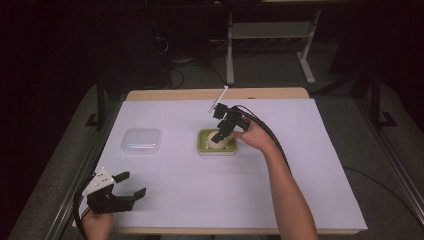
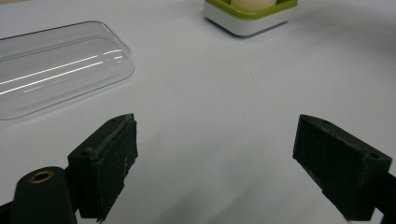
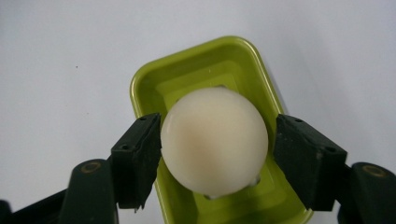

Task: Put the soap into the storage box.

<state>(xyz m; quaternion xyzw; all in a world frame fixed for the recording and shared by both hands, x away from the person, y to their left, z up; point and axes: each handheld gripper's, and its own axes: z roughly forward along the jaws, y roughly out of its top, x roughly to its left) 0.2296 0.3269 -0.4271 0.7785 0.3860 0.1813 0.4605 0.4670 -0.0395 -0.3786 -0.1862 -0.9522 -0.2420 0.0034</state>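
A white ball rests in a lime-green tray with a white base, near the middle of the table. My right gripper reaches down over the tray with one jaw on each side of the ball. The left jaw touches the ball, and a thin gap shows at the right jaw. My left gripper hovers open and empty over the near left corner of the table. In the left gripper view its jaws stand wide apart, and the tray lies ahead.
A clear plastic lid lies flat on the white table cover, left of the tray. The same lid sits just ahead of the left gripper. A thin white stick shows behind the right gripper.
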